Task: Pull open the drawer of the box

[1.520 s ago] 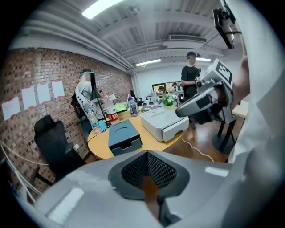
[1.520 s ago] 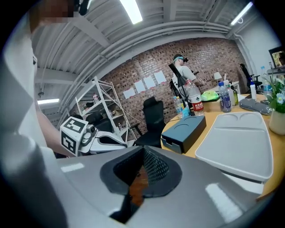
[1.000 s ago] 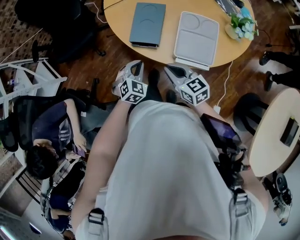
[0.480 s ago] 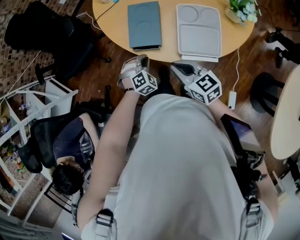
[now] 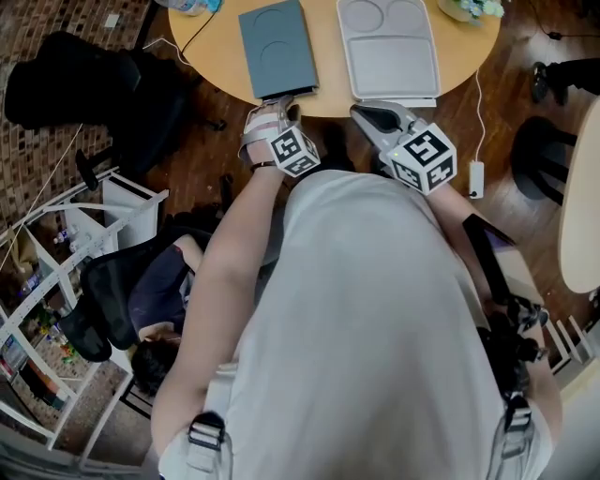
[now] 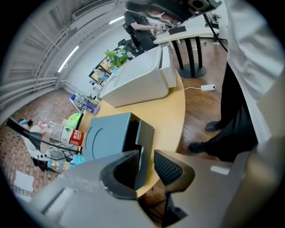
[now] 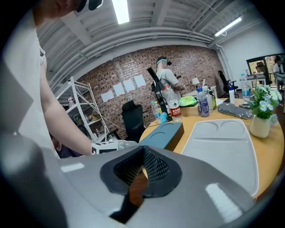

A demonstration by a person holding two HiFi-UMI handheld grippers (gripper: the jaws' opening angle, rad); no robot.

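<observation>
Just spreading left gripper point(image 6: 144, 156) jaws astride drawer front point(image 6: 145, 133) of slate-blue rectangular box point(image 6: 104, 136); not pinching yet, pull not begun. Right of box: right gripper point(image 7: 142, 162) jaws pressed together, empty.

A round wooden table point(image 5: 211, 47) stands on a dark wood floor point(image 5: 202, 155), with a white shelf rack point(image 5: 56, 253) and black chair point(image 7: 132, 118) by a brick wall point(image 7: 133, 67), strip lights point(image 7: 120, 10) overhead.
</observation>
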